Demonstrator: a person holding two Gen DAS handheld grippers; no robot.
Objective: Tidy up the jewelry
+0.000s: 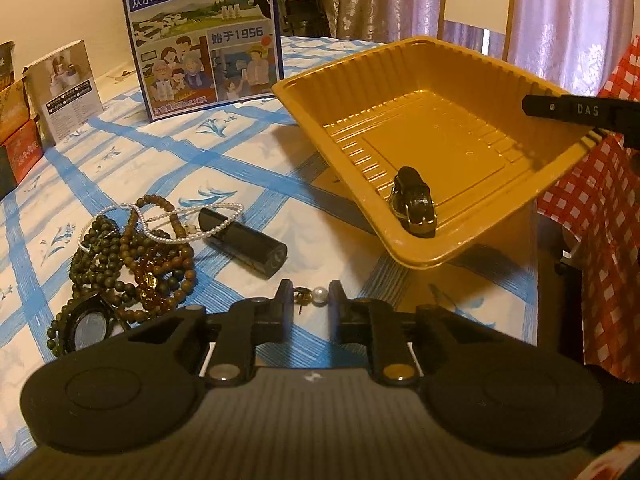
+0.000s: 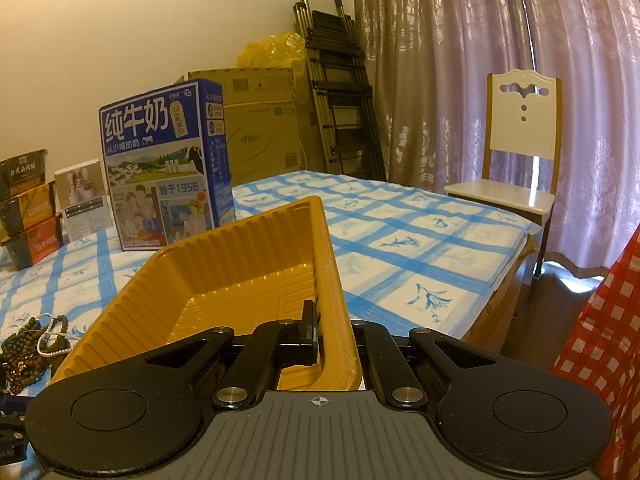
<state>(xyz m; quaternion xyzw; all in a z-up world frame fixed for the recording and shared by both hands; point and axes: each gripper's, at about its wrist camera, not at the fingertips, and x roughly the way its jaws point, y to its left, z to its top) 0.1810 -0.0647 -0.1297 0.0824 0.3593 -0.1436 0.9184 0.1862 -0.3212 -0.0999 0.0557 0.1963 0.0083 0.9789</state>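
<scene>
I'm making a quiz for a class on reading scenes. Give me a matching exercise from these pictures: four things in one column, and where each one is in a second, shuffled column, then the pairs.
Things:
1. pearl earring
2. dark watch
3. gold tray
4. black tube

Places:
A. lying inside the tray, near its low corner
B. on the cloth beside the bead pile, a pearl strand draped over it
C. tilted, its rim pinched by the right gripper
D. between the fingers of the left gripper

Pairs: 1-D, 2-A, 3-C, 4-B
</scene>
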